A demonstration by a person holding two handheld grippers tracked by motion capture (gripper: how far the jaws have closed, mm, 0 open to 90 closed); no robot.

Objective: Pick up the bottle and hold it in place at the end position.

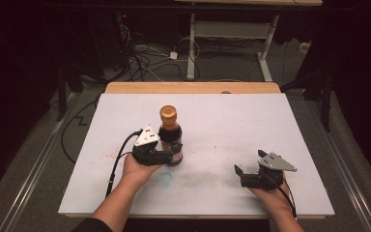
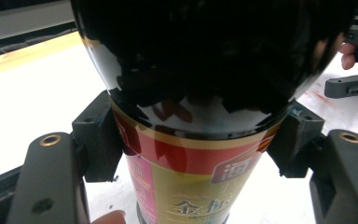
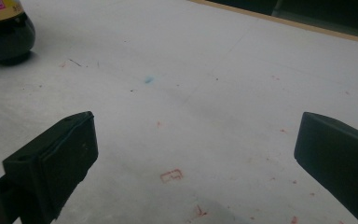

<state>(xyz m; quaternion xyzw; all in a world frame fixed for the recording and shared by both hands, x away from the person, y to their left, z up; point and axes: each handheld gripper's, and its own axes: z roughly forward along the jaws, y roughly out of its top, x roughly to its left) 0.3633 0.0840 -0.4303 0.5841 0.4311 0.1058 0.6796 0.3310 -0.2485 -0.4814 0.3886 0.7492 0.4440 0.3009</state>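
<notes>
We see a dark glass bottle (image 1: pixel 170 137) standing upright on the white sheet (image 1: pixel 232 121) that covers the table, left of the sheet's middle, with a rounded shoulder, a glossy black body and a coppery metallic cap (image 1: pixel 168 113). In the left gripper view its red and gold paper label (image 2: pixel 186 186) wraps the lower, narrower part, smooth and shiny under the swelling dark shoulder. The left gripper (image 1: pixel 166 155) reaches the bottle from its near left side, level with the label, and its 2 blocky black jaws clamp the bottle from either side, pads pressed on the label band. The left hand (image 1: pixel 137 169) cups the gripper from below, forearm angled in toward the bottle. The right gripper (image 1: pixel 240 173) rests well to the right of the bottle, low over the sheet, its matte black jaws spread wide with nothing between them. The sheet there is flat, dull white, flecked with small red marks (image 3: pixel 171 175) and a faint blue smudge (image 3: pixel 148 80).
</notes>
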